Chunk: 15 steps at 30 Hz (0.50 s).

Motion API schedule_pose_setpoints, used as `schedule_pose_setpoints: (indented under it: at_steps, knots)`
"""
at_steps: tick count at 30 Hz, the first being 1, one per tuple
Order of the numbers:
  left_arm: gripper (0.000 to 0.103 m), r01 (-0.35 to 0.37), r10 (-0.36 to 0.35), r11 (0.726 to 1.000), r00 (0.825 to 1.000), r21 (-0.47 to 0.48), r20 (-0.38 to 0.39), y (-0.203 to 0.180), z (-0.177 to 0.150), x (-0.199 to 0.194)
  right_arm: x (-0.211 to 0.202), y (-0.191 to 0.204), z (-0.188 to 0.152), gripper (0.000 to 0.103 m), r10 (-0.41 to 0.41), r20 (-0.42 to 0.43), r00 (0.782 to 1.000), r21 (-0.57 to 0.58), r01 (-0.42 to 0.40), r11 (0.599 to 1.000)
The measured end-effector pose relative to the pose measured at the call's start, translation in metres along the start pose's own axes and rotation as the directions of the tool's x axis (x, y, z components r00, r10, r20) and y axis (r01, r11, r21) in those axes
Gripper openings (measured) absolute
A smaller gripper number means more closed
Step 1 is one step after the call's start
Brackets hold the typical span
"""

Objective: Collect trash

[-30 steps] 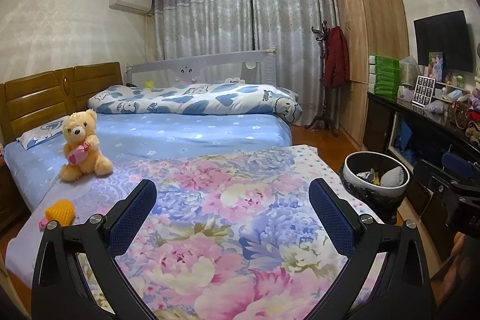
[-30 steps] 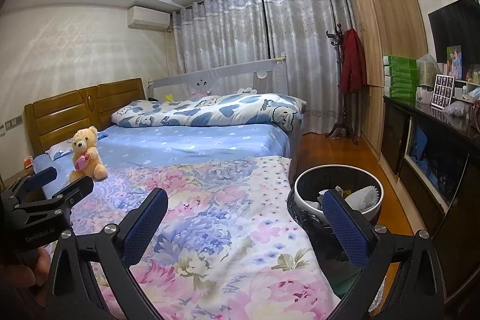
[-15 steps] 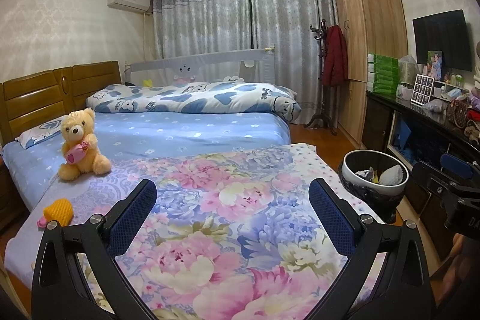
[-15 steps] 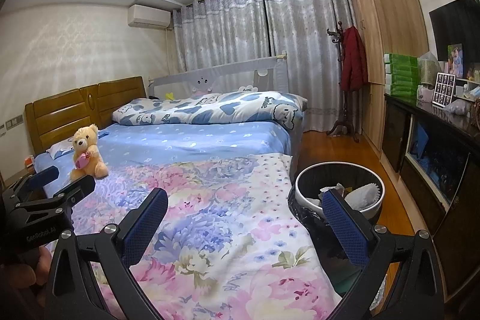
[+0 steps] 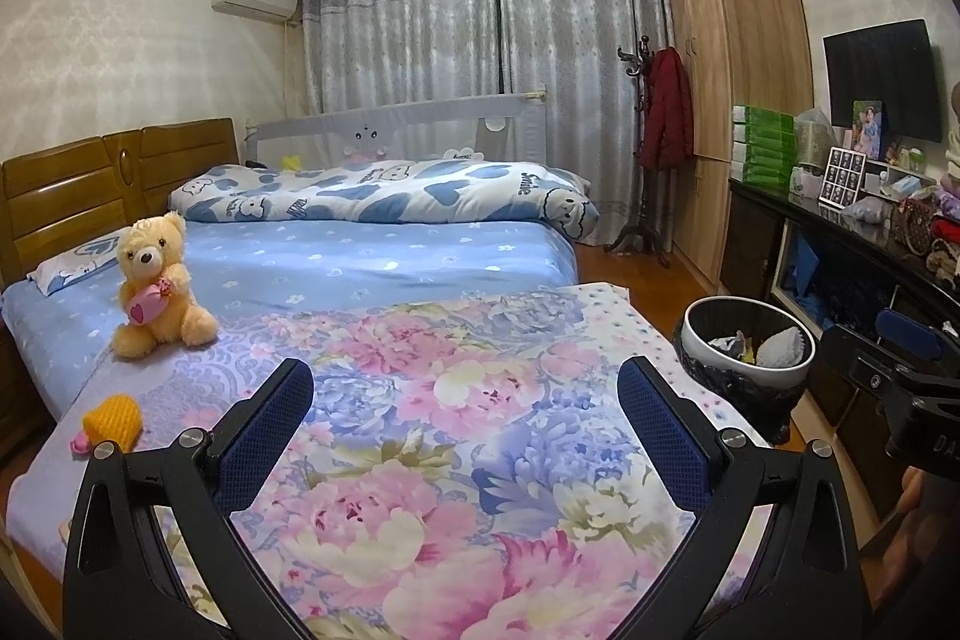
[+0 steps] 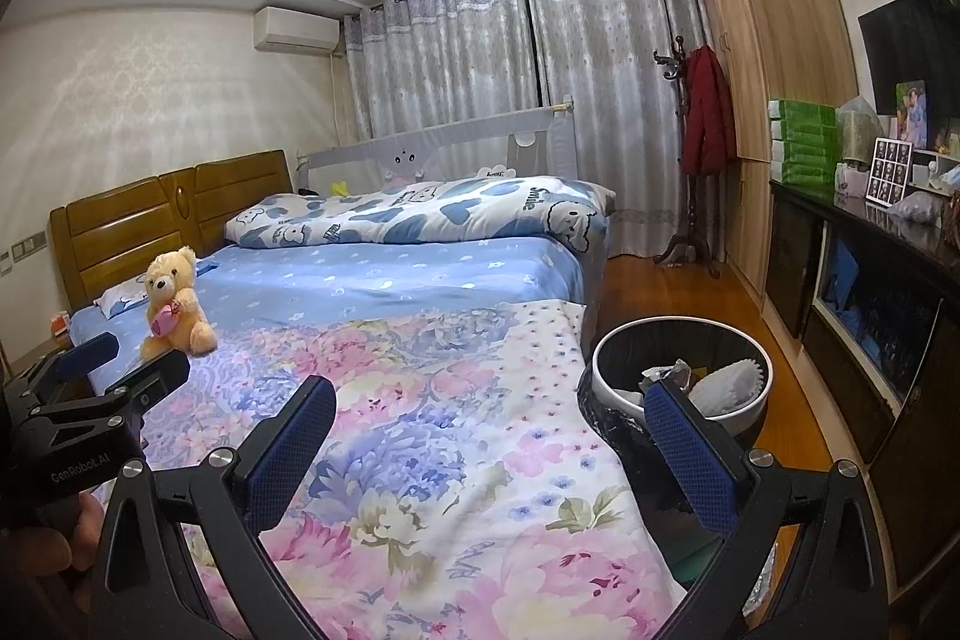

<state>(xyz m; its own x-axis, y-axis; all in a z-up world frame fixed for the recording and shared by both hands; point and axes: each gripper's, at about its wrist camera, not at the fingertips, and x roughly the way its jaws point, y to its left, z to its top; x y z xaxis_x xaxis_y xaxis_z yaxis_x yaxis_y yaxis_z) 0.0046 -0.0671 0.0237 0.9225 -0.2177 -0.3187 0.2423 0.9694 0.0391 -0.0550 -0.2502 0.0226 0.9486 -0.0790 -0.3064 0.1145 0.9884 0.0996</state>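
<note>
A round trash bin [image 5: 744,358] with a black liner and white rim stands on the floor at the bed's right side, holding crumpled wrappers and a white foam net [image 6: 729,382]. An orange foam net [image 5: 113,417] with a pink scrap beside it lies on the bed's left edge. My left gripper [image 5: 465,403] hovers open over the floral quilt [image 5: 420,436], nothing between its fingers. My right gripper [image 6: 489,421] is open too, over the quilt's right part, its right finger in front of the bin [image 6: 678,340]. Each gripper shows at the other view's edge.
A yellow teddy bear [image 5: 156,280] sits on the blue sheet. A folded cartoon duvet [image 5: 384,190] lies behind it. A dark cabinet [image 5: 840,244] with clutter lines the right wall, beside a wardrobe [image 5: 738,100] and a coat stand [image 5: 651,142]. Wooden floor [image 6: 654,292] runs between bed and cabinet.
Both views have shifted only slightly; the grippers stay open and hold nothing. The bin and the bed's objects have not moved.
</note>
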Motion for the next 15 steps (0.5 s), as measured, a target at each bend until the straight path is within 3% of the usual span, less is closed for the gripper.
schedule_pose_setpoints:
  at_steps: [15]
  knots:
    - [0.103, 0.0, 0.0, 1.0, 1.0, 0.0, 0.001, -0.0008, 0.0001, 0.0003, 0.0018, -0.0019, -0.0005, 0.103, 0.002, -0.003, 1.0, 0.003, -0.002, 1.0]
